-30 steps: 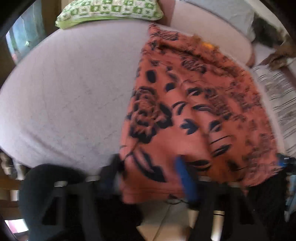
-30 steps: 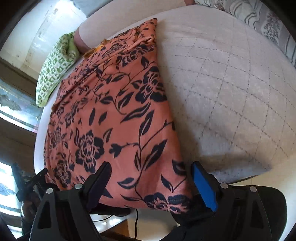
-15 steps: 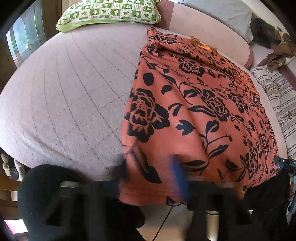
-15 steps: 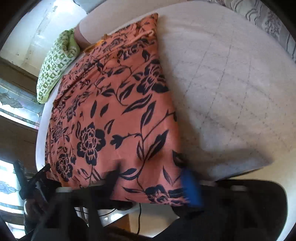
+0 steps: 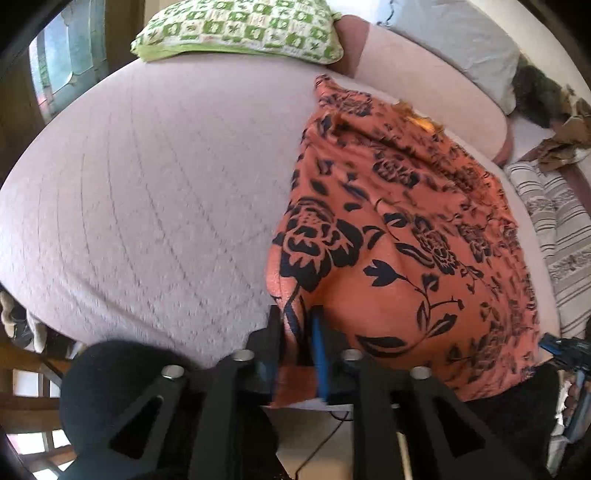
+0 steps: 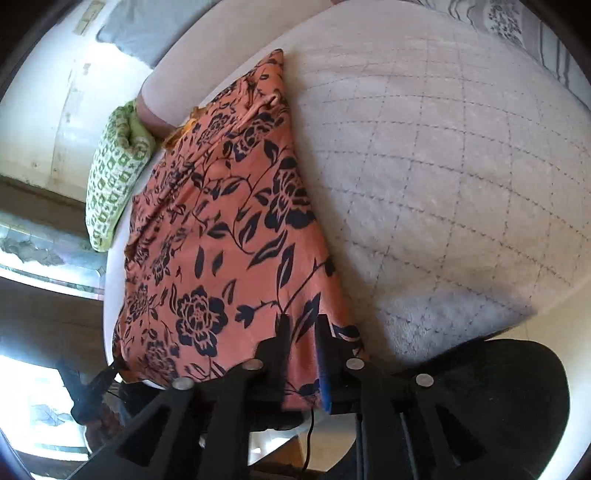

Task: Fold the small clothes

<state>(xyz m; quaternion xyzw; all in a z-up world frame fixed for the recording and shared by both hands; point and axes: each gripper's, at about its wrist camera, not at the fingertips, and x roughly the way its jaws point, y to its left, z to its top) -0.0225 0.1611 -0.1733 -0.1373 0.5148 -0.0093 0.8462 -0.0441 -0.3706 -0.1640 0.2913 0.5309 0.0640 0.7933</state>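
Down at the near edge, the left gripper (image 5: 297,325) pinches the near left corner of the orange cloth garment with black flowers (image 5: 406,240), its jaws easing apart; the right gripper (image 6: 301,332), jaws closing, pinches the near right corner (image 6: 229,236). Garment lies flat on a pale quilted bed (image 5: 147,206), a green checked pillow (image 5: 240,29) at the far end.

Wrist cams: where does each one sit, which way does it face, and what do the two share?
Left wrist: sits on the left gripper, looks forward and down over the bed; jaws opening, orange floral garment hem between them at its near left corner.
Right wrist: sits on the right gripper, same downward slant; jaws closing, hem pinched at the near right corner.
Shared: the garment, the quilted bed, the green patterned pillow at the far end. No hand shows in either view.
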